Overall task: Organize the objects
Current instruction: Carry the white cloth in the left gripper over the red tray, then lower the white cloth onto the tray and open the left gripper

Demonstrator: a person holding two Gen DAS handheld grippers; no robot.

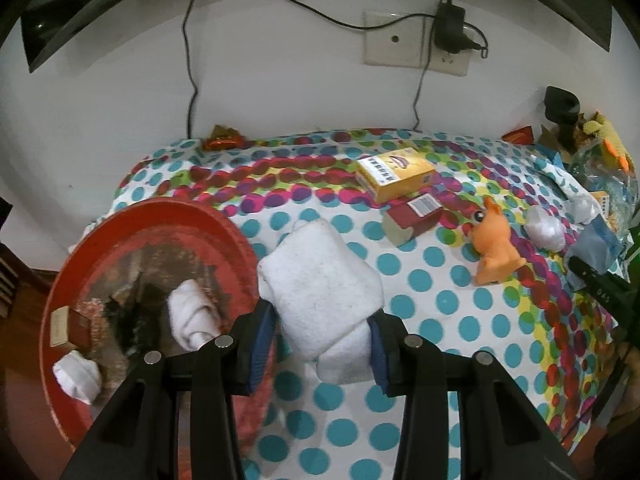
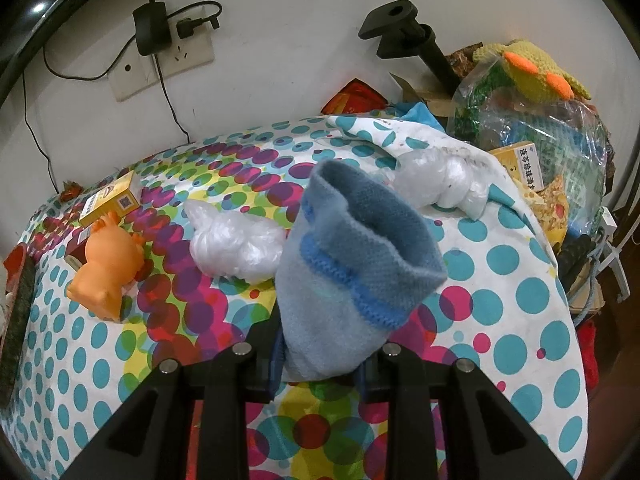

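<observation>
Sorting partly done, with a rolled sock clamped in each gripper.

The red tray (image 1: 224, 224) at the near left already held two white sock rolls (image 1: 192, 318) and a small box (image 1: 66, 328); the yellow box (image 1: 394, 172), the orange toy (image 1: 496, 252) and two plastic bundles (image 2: 236, 240) lay on the dotted cloth (image 1: 440, 300), probably yet to be sorted. The left gripper (image 1: 322, 344) pointed steeply down beside the tray's right edge, jaws clamped on a white sock (image 1: 320, 280). The right gripper (image 2: 320, 368) tilted down over the cloth, jaws gripping a blue sock (image 2: 352, 264).
</observation>
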